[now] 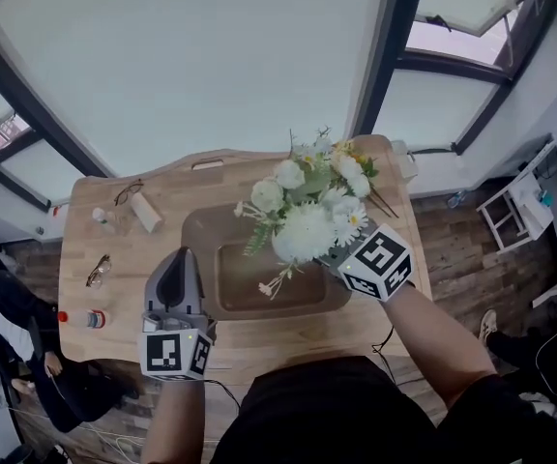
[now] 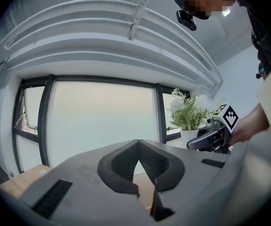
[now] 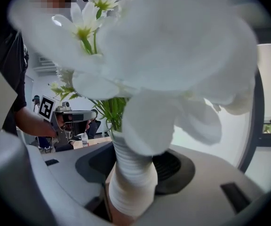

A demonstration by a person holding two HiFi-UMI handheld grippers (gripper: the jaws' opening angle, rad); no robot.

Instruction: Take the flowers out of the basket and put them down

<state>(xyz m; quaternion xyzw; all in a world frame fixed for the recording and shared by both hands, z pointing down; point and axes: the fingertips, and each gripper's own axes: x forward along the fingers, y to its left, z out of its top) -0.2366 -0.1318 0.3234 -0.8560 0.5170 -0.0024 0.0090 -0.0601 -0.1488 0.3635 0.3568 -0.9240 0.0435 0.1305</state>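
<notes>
Only the right gripper view shows the right gripper (image 3: pixel 130 175) pinching the white vase (image 3: pixel 134 161) of flowers (image 3: pixel 173 55); head view shows them over the basket (image 1: pixel 249 293), left gripper (image 1: pixel 176 256) pressed shut

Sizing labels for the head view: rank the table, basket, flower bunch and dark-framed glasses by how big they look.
1. table
2. basket and flower bunch: about alike. The flowers sit nearer the camera and hide part of the basket, so these are unranked.
3. dark-framed glasses
</notes>
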